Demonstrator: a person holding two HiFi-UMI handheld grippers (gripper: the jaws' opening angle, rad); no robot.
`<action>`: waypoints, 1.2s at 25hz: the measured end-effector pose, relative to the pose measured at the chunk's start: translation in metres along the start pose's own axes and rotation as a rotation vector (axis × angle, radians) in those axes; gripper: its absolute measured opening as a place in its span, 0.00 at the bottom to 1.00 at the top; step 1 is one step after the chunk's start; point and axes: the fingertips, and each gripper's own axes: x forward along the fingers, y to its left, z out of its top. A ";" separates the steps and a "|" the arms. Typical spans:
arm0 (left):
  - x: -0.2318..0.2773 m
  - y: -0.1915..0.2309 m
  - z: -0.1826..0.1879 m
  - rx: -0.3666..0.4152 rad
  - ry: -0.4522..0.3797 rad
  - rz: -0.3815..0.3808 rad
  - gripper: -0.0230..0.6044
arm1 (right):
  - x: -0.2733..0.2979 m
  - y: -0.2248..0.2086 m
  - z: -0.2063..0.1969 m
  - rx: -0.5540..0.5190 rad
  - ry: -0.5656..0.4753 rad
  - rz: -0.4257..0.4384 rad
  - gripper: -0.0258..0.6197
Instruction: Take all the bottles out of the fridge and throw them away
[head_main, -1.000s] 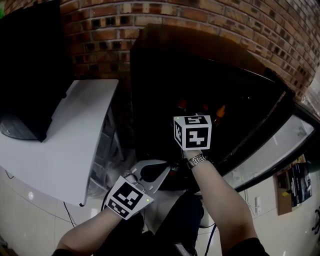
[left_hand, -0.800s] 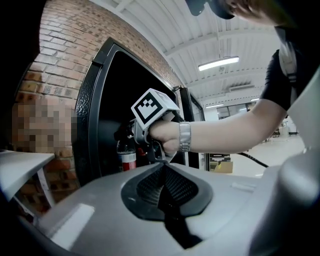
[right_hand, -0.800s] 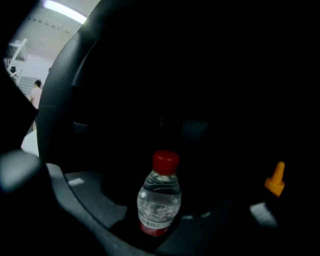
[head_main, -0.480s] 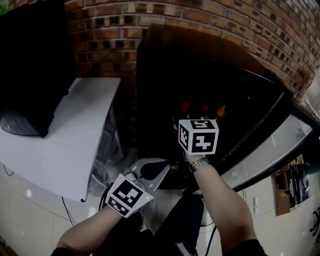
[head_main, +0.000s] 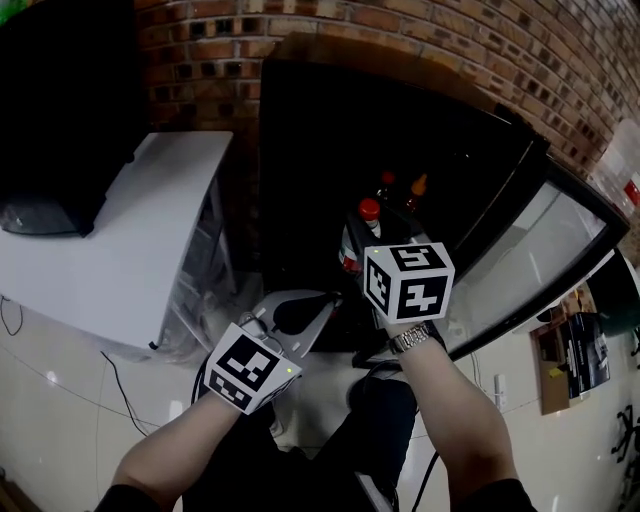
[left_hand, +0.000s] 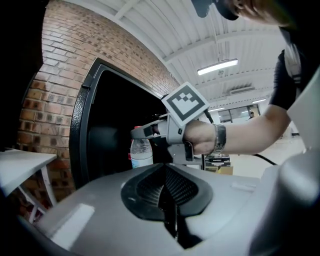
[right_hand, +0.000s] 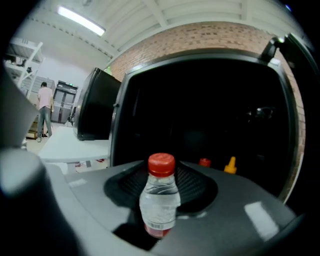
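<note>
A clear bottle (right_hand: 160, 197) with a red cap stands upright between the jaws of my right gripper (right_hand: 160, 212), which is shut on its lower body. In the head view this bottle (head_main: 357, 236) sits just in front of the open black fridge (head_main: 300, 150), ahead of the right gripper (head_main: 362, 250). Deeper in the fridge are a red-capped bottle (head_main: 387, 178) and an orange-capped bottle (head_main: 419, 184), whose red cap (right_hand: 205, 162) and orange cap (right_hand: 230, 165) also show in the right gripper view. My left gripper (head_main: 300, 322) hangs lower left, shut and holding nothing.
The fridge's glass door (head_main: 530, 260) swings open to the right. A white table (head_main: 120, 250) stands at the left with a black appliance (head_main: 60, 110) on it. A brick wall (head_main: 400, 30) is behind. A person (right_hand: 45, 115) stands far off.
The right gripper has closed on the red-capped bottle and drawn it back out of the fridge toward me. The left gripper has stayed in place.
</note>
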 end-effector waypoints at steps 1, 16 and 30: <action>-0.001 -0.007 -0.001 -0.003 0.000 0.003 0.04 | -0.011 0.001 -0.004 0.000 0.004 0.004 0.29; 0.018 -0.127 -0.048 -0.040 0.104 -0.067 0.04 | -0.159 -0.024 -0.145 0.075 0.164 -0.048 0.29; 0.040 -0.210 -0.127 -0.100 0.236 -0.178 0.04 | -0.227 -0.043 -0.343 0.165 0.385 -0.116 0.29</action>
